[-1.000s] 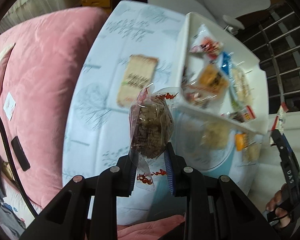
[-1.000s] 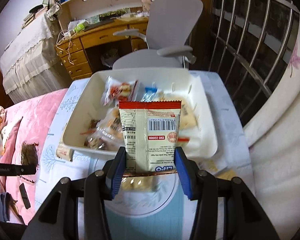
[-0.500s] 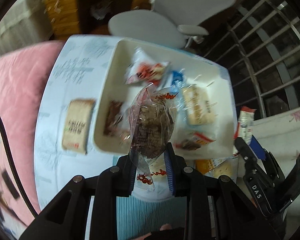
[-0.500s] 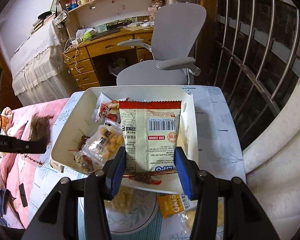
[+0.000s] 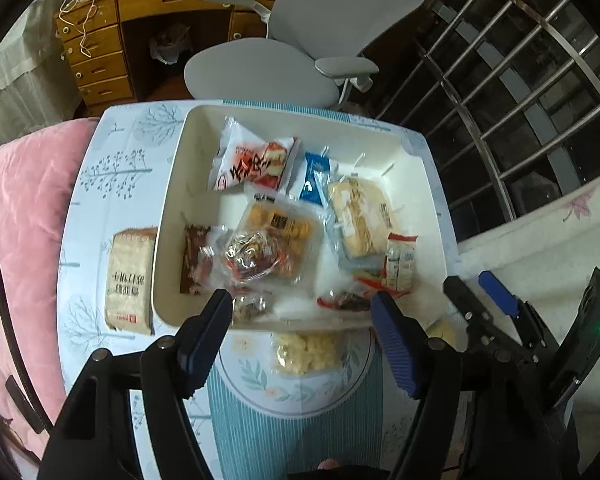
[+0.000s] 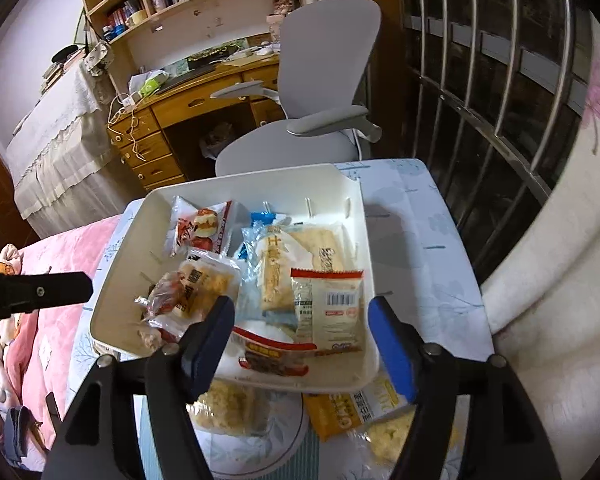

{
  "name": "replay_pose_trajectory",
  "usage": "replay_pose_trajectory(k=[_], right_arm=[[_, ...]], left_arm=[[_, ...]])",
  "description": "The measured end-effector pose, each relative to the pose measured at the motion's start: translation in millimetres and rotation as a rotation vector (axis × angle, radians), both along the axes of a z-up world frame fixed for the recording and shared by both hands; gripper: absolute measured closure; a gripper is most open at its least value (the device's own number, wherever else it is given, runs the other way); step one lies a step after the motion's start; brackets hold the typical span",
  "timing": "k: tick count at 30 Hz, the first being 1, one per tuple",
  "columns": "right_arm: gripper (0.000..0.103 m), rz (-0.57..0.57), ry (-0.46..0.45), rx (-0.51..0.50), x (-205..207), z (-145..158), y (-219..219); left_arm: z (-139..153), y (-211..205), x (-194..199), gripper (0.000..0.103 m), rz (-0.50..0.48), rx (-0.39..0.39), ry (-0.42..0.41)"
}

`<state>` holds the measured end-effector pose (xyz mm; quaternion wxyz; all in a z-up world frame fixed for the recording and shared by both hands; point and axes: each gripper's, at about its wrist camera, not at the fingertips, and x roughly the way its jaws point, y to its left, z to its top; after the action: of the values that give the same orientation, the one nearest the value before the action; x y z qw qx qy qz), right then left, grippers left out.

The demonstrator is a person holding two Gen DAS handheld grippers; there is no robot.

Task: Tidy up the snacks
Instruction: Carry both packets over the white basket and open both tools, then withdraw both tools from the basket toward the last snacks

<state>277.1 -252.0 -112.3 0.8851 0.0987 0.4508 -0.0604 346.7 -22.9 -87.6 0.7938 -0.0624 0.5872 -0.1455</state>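
Both your left gripper (image 5: 302,306) and right gripper (image 6: 300,314) are opening, empty, above the bin's (image 5: 168,216) near edge, so released snacks land inside.

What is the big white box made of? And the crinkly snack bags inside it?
The white bin looks like smooth, slightly glossy plastic: its thin walls have rounded corners and moulded ribs. The snack packets, like the red-and-white one, look like thin shiny plastic film: they wrinkle and catch the light, and some are see-through.
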Motion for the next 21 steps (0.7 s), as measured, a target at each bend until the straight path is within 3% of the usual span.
replay_pose_trajectory(k=[10,21], right_arm=[[0.033,-0.091,0.0,-0.022,-57.2,13.8,18.9],[0.033,-0.194,0.041,0.015,-139.9,8.3,67.7]], left_arm=[[1.5,29.7,-60.1,0.032,-0.075,-0.019,0.006],[-1.1,60.4,-130.3,0.029,-0.181,-0.019,0.02]])
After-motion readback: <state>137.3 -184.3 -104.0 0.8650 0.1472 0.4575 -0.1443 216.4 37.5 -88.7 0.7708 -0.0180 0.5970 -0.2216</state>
